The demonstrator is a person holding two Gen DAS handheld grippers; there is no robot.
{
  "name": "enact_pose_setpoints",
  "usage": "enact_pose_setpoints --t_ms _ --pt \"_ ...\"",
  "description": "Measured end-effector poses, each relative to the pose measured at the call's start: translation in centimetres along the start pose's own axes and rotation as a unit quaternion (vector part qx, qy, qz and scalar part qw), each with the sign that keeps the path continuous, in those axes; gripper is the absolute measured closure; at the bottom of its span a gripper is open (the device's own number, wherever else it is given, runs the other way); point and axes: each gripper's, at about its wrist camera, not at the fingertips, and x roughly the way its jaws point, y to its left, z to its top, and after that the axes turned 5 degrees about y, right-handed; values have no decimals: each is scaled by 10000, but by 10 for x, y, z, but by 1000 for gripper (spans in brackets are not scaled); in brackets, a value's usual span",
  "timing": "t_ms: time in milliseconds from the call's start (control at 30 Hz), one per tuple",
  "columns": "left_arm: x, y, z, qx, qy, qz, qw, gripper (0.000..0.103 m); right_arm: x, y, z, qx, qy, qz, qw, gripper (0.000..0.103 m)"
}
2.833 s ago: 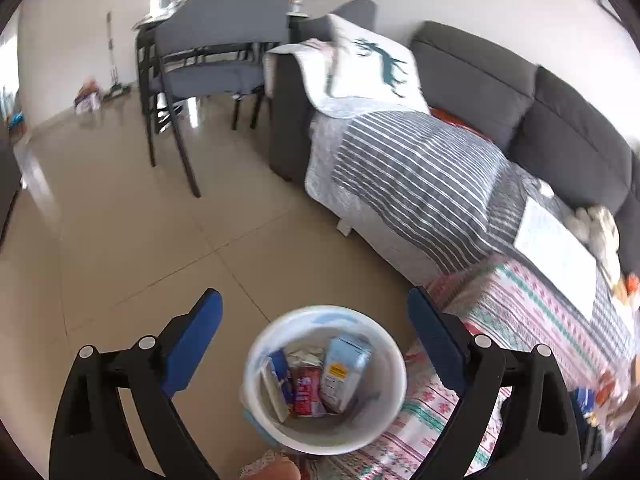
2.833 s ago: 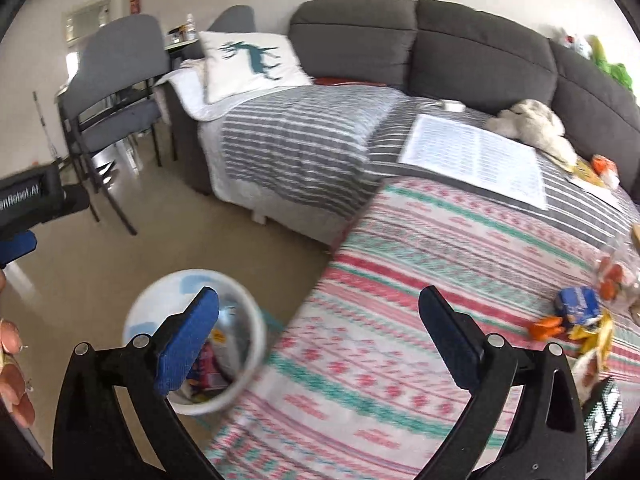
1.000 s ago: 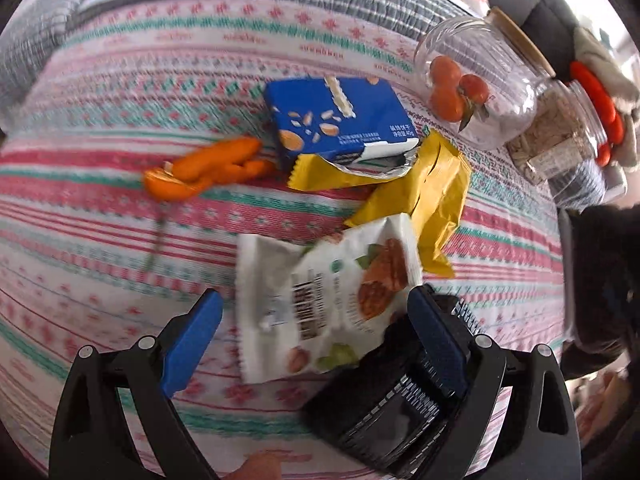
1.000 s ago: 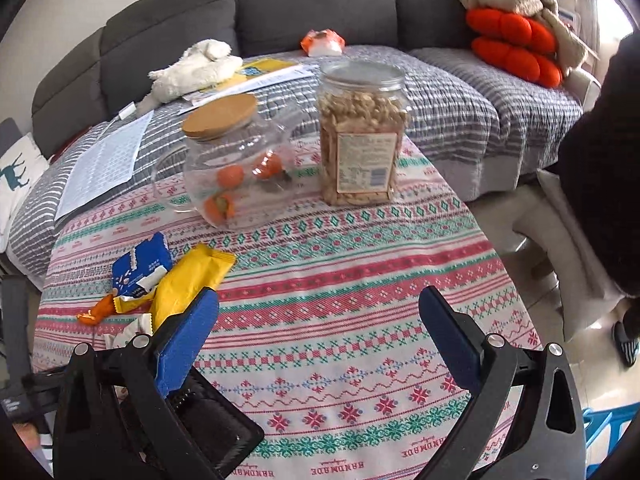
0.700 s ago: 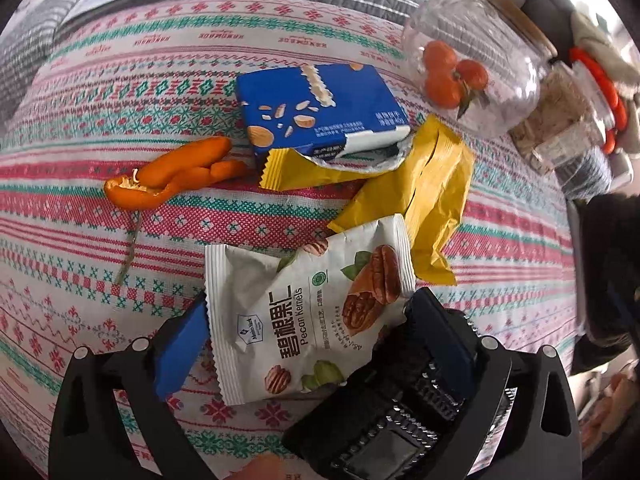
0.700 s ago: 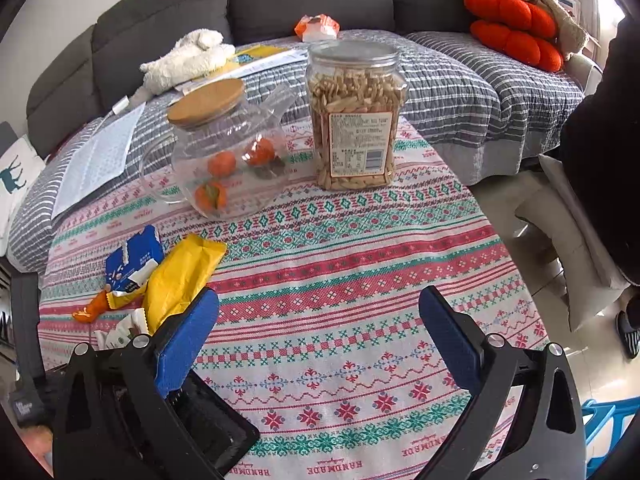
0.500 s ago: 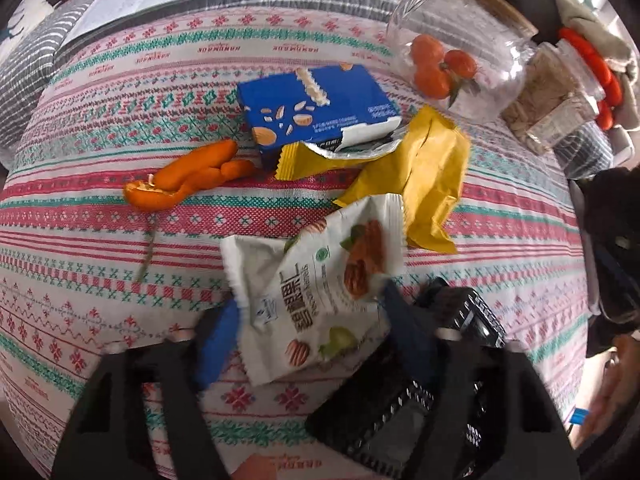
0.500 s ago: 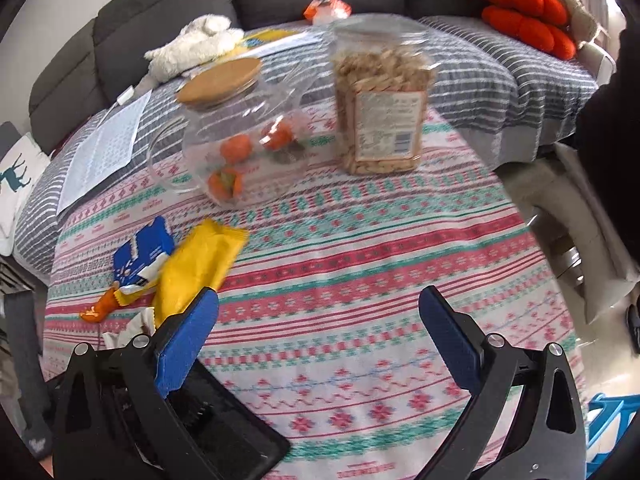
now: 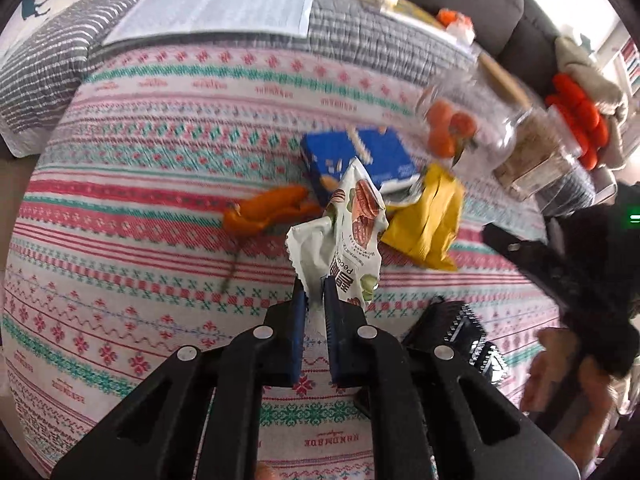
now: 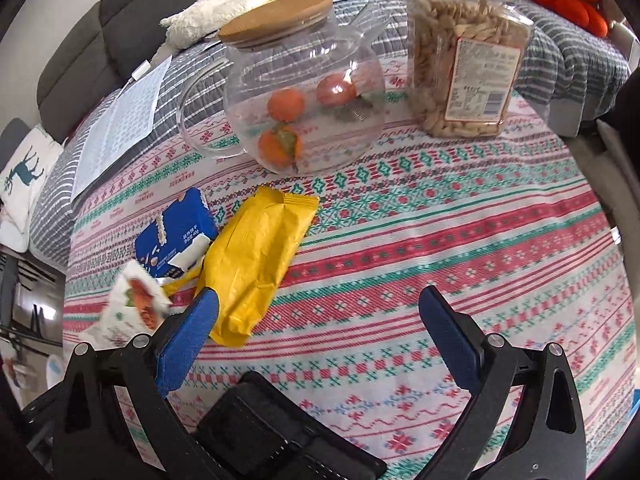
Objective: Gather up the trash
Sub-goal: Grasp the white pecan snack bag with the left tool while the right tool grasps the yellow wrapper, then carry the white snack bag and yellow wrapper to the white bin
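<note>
Left wrist view: left tongs (image 9: 316,300) have just closed on the lower edge of the nut bag (image 9: 352,236) — pads pinching the crumpled foil, bag standing up off the cloth (image 9: 120,208). Just beyond the bag: blue pack (image 9: 360,156); orange peel (image 9: 268,210) to its left, yellow wrapper (image 9: 428,220) to its right. Black remote (image 9: 460,332) beside the right finger. Right wrist view: right tongs (image 10: 316,320) spread wide, nothing between them — yellow wrapper touches the left pad; glass pot (image 10: 304,92) and nut jar (image 10: 464,60) farther ahead.
</note>
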Motion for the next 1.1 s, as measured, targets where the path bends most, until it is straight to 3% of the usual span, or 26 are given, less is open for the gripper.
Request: enact_pose_setpoints --t_ms 267,433,533,567,600,667,833,867,1100 --pt "-48 26 -4 68 -586 30 9983 94 15 31 8 -541 -74 -329 9980 7" --pt "-60 42 -8 86 -680 111 9976 94 41 58 1 -1187 314 -532 9910 7" --pt "-61 52 -8 17 -701 185 9974 94 49 60 -1 -1427 375 -570 9874 22" --pt "-63 54 -8 -10 -710 183 9973 94 47 60 0 -1445 358 -535 9874 41" --pt "-65 58 -7 -52 -731 172 9972 94 45 58 2 -1441 339 -505 9877 48" --pt "-68 64 -7 -113 -756 168 9969 94 40 49 6 -1288 339 -307 9906 58" --pt "-70 74 -7 -244 -776 202 9965 94 33 33 6 -1077 304 -57 9937 68" --pt "-71 75 -7 -261 -791 208 9963 94 31 35 5 -1078 277 -41 9938 81" --pt "-78 77 -7 -316 -945 251 9947 94 -7 46 0 -1130 -366 95 9929 81"
